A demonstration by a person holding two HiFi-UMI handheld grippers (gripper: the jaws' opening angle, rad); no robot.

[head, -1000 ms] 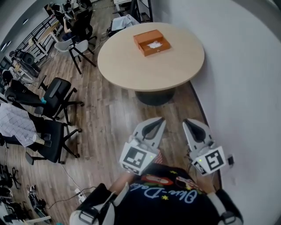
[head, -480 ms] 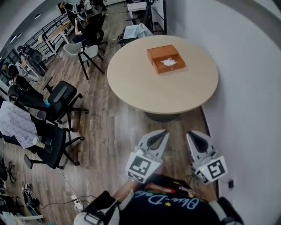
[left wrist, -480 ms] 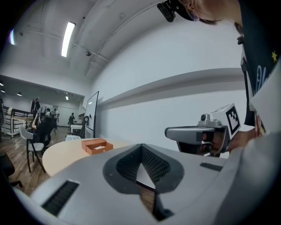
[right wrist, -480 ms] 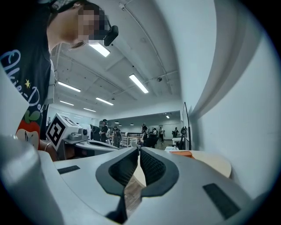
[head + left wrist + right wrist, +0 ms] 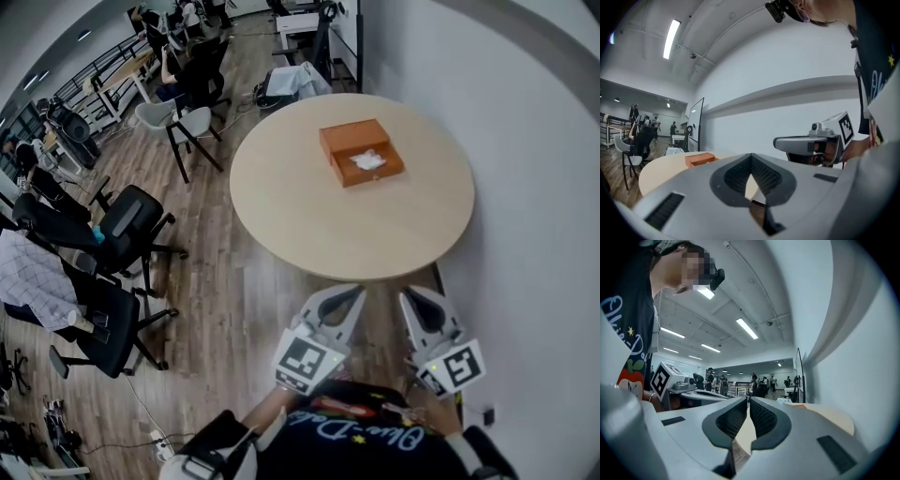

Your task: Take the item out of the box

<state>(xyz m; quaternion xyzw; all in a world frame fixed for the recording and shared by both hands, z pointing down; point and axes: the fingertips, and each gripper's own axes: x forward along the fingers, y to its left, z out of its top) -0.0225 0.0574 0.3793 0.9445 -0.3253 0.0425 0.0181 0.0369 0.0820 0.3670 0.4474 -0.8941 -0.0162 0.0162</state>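
Observation:
An orange box stands open on the far half of a round wooden table, with a white item lying in its near half. In the left gripper view the box shows small and far off. Both grippers hang low in front of the person's chest, short of the table's near edge. My left gripper is shut and holds nothing, and its tips meet in its own view. To its right, my right gripper is shut and empty too, its jaws pressed together.
A white wall runs close along the table's right side. Black office chairs stand on the wooden floor to the left, a white chair by the table's far left. People sit at desks far back.
The person has walked toward the table, so the table and box now sit lower and nearer in the head view. Both grippers stay shut in the same pose.

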